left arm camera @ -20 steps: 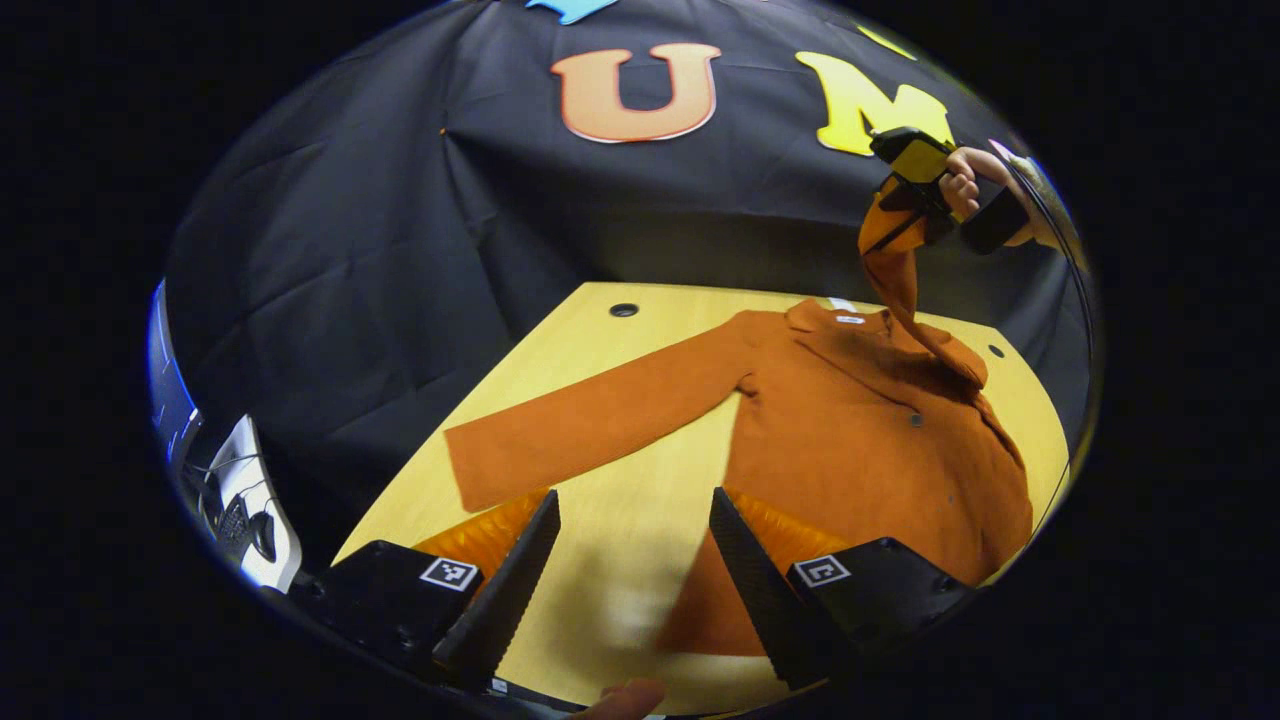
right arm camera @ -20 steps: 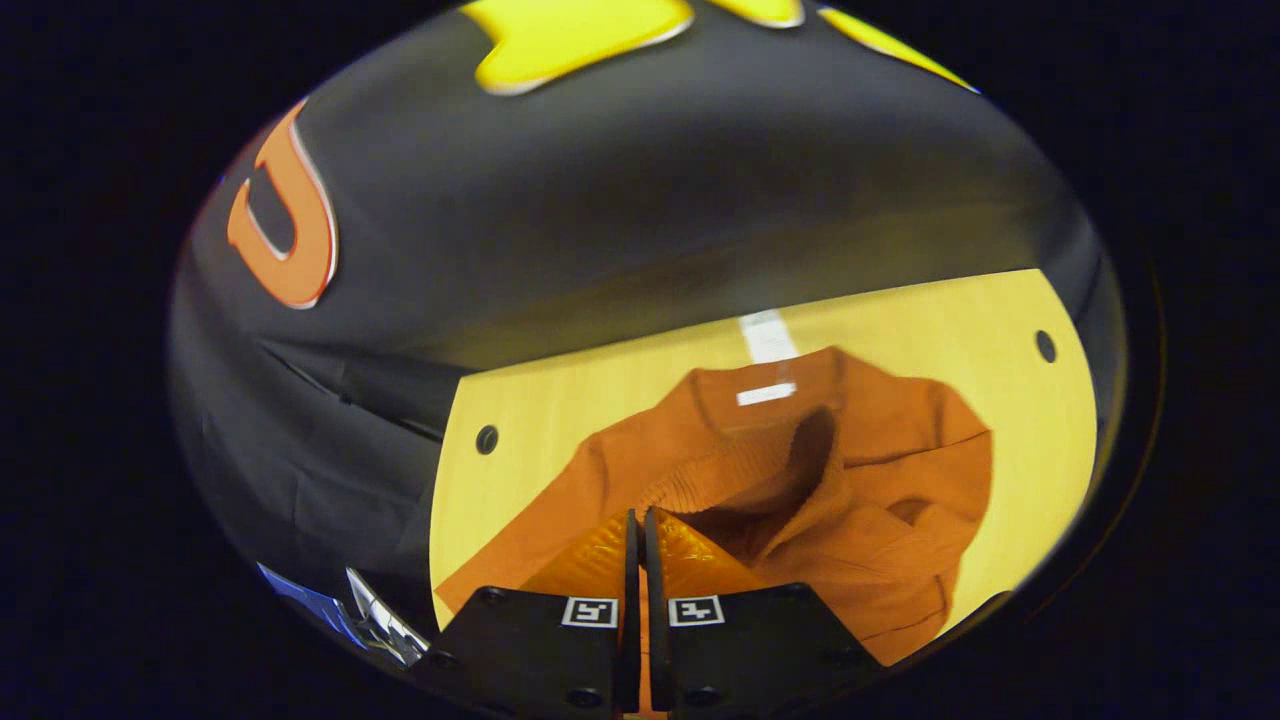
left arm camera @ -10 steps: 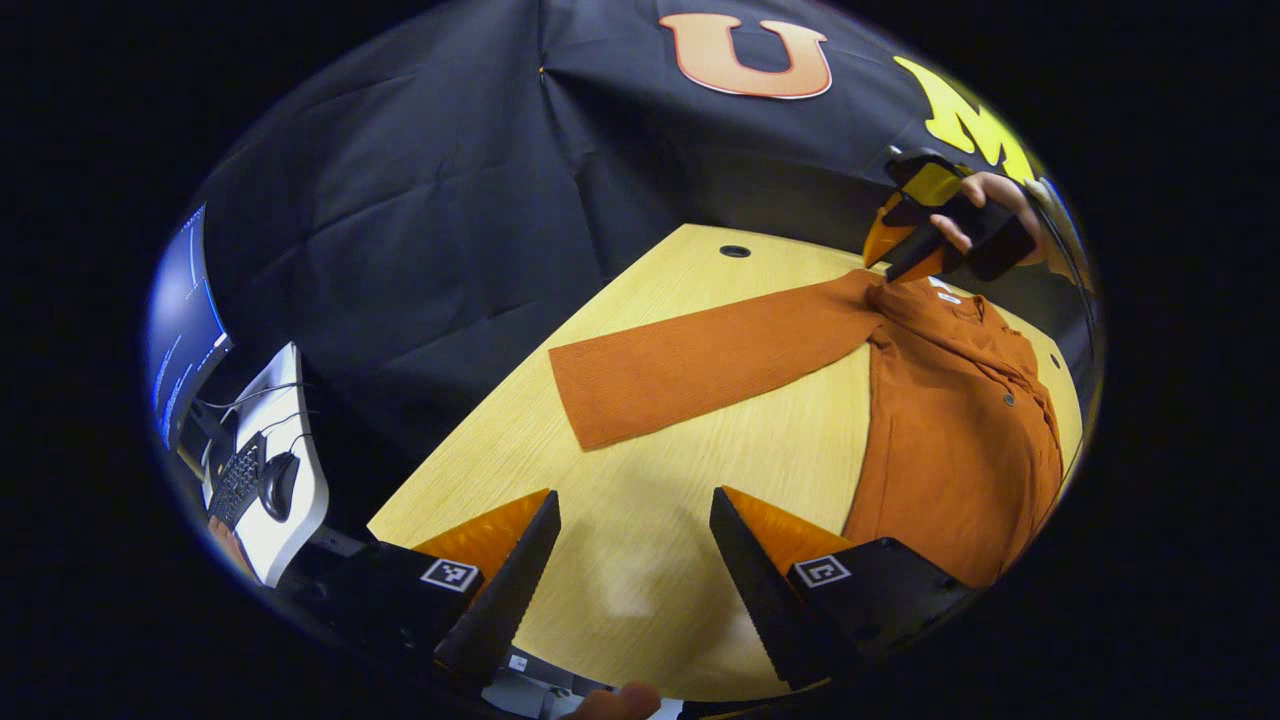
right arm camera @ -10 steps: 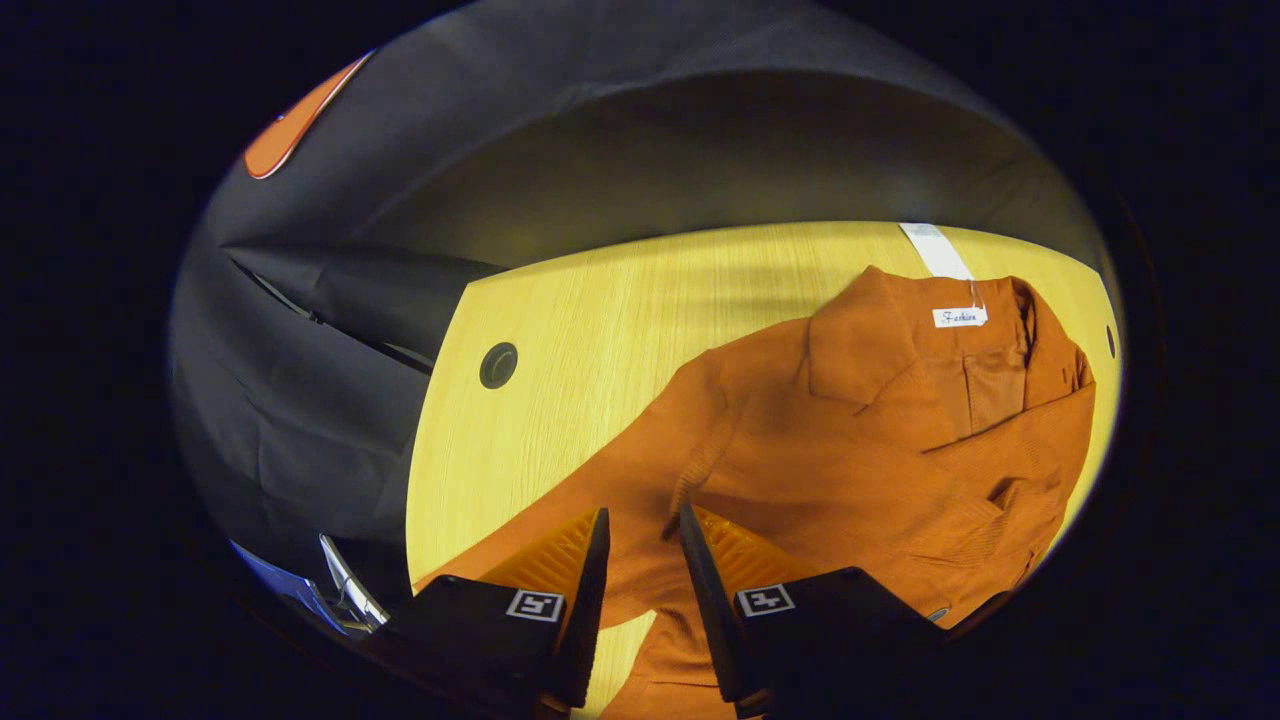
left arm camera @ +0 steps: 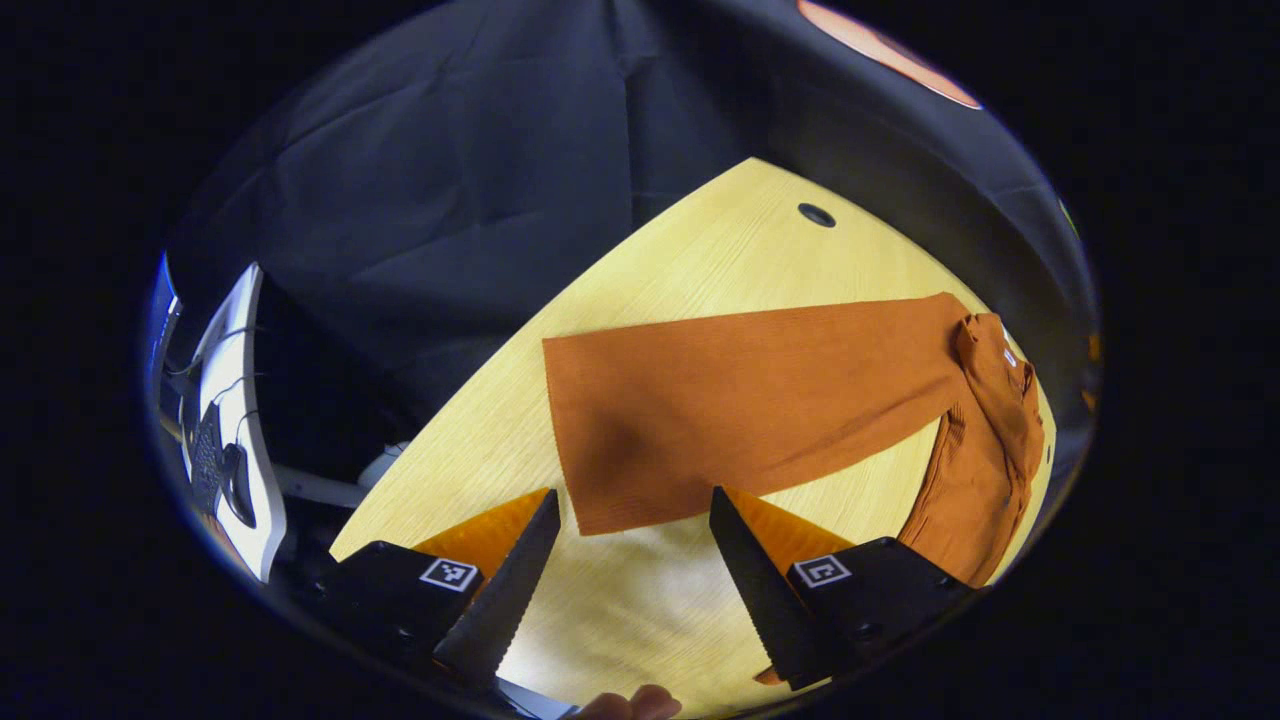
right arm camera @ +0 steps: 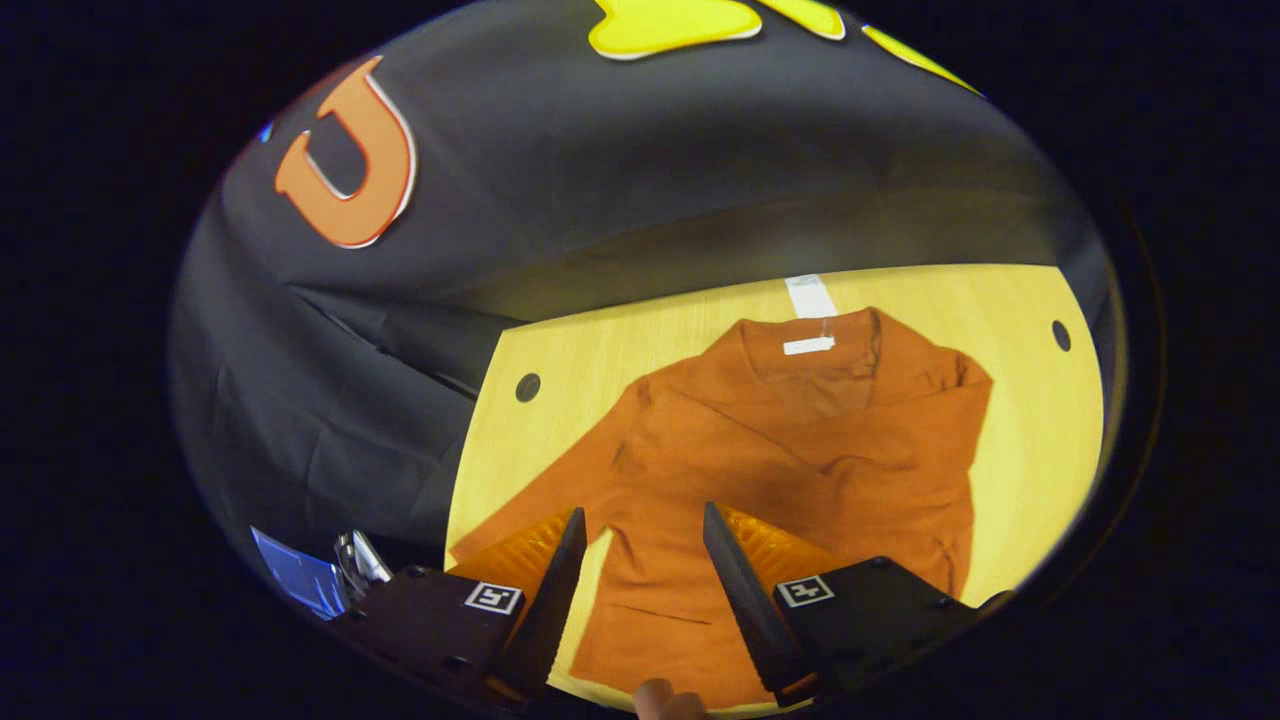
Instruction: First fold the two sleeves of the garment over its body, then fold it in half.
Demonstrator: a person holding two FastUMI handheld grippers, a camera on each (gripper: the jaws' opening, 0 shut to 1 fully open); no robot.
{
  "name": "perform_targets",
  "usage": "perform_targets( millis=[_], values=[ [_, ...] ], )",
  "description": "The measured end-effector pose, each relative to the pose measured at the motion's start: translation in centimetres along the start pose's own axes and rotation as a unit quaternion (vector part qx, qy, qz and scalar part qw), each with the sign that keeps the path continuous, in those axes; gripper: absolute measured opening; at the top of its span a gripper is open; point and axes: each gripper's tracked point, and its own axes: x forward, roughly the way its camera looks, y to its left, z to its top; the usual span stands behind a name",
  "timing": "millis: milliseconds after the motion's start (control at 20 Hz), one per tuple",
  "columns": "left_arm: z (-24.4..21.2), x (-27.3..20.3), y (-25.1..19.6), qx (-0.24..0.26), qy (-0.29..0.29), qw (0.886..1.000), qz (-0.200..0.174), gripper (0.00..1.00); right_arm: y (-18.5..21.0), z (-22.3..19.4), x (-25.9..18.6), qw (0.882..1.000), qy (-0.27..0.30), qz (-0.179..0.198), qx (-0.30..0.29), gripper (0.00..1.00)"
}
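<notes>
Garment (right arm camera: 800, 440), an orange knitted jacket, lay flat on the yellow wooden table (right arm camera: 1030, 420) with its collar toward the booth's black cloth wall (right arm camera: 620, 200). In the right gripper view a white label (right arm camera: 808, 346) showed inside the collar, and a strip of white tape (right arm camera: 808, 295) sat on the table just behind it. One sleeve (right arm camera: 850, 425) lay folded across the chest, running from the shoulder nearest the table's right hole (right arm camera: 1061, 335) down toward the middle of the body. The right gripper (right arm camera: 636, 580) hovered above the lower body of the jacket with its jaws released and spread, holding nothing. A fingertip (right arm camera: 660, 696) showed at the bottom edge of that view.

In the left gripper view the other sleeve (left arm camera: 740, 400) stretched straight out over the table (left arm camera: 700, 270), away from the body (left arm camera: 985, 450), flat and unfolded, its cuff end (left arm camera: 590, 440) lying nearest the camera. The left gripper (left arm camera: 632, 560) hung just short of that cuff with its jaws wide apart and empty; whether the fingers touched the cloth could not be told. A round hole (left arm camera: 816, 214) sat in the table near its far corner. Off the table's edge stood a white side desk (left arm camera: 225, 420) with a keyboard and mouse.
</notes>
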Motion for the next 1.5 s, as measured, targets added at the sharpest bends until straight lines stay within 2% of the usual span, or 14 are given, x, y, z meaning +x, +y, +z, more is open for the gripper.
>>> perform_targets(
  millis=[100, 150, 200, 250, 300, 350, 400, 450, 650, 800, 900, 1050, 1250, 1500],
  values=[
    [1.5, 1.3, 0.8, -0.016, 0.039, 0.999, 0.008, 0.98, -3.4, -2.2, -4.1, 0.999, -0.009, -0.013, -0.029, 0.71],
    [1.9, 1.8, 0.8, -0.018, 0.059, 0.998, 0.003, 0.97, -6.1, -3.4, -6.2, 0.998, -0.02, -0.031, -0.043, 0.77],
    [1.8, 2.2, 0.9, -0.033, 0.083, 0.996, 0.002, 0.96, -7.9, -4.3, -7.6, 0.998, -0.027, -0.042, -0.044, 0.7],
    [2.5, 3.1, 1.5, -0.089, 0.135, 0.987, 0.001, 0.96, -12.7, -7.5, -11.3, 0.998, -0.027, -0.058, -0.028, 0.83],
    [2.7, 3.2, 2.0, -0.097, 0.164, 0.982, -0.005, 0.96, -16.2, -8.8, -13.3, 0.995, -0.032, -0.091, -0.027, 0.89],
    [2.7, 3.4, 2.0, -0.099, 0.181, 0.979, -0.003, 0.88, -18.6, -9.5, -14.5, 0.992, -0.037, -0.114, -0.027, 0.89],
    [2.8, 3.5, 1.9, -0.098, 0.199, 0.975, 0.002, 0.93, -21.6, -11.0, -16.4, 0.988, -0.042, -0.145, -0.022, 0.82],
    [2.7, 3.8, 1.9, -0.077, 0.232, 0.97, 0.016, 0.92, -24.7, -13.5, -18.7, 0.985, -0.042, -0.169, 0.007, 0.89],
    [2.9, 3.6, 1.8, -0.043, 0.243, 0.969, 0.029, 0.9, -30.2, -18.8, -23.5, 0.973, -0.07, -0.188, 0.111, 0.83],
    [2.8, 4.0, 1.1, -0.08, 0.237, 0.968, 0.022, 0.47, -35.2, -21.7, -26.9, 0.958, -0.083, -0.227, 0.152, 0.91],
    [2.4, 3.6, 0.0, -0.079, 0.243, 0.966, 0.032, 0.06, -38.7, -24.6, -28.5, 0.948, -0.065, -0.258, 0.175, 0.93],
    [2.6, 1.8, -2.7, -0.06, 0.244, 0.968, 0.032, 0.03, -42.2, -27.6, -28.8, 0.941, -0.04, -0.278, 0.187, 0.94],
    [5.5, -1.8, -8.2, -0.047, 0.22, 0.974, 0.007, 0.03, -44.6, -30.5, -26.8, 0.946, -0.013, -0.277, 0.17, 0.97],
    [11.3, -7.7, -19.8, 0.018, 0.19, 0.982, -0.017, 0.03, -46.8, -33.5, -23.6, 0.954, 0.031, -0.25, 0.159, 0.97]
  ],
)
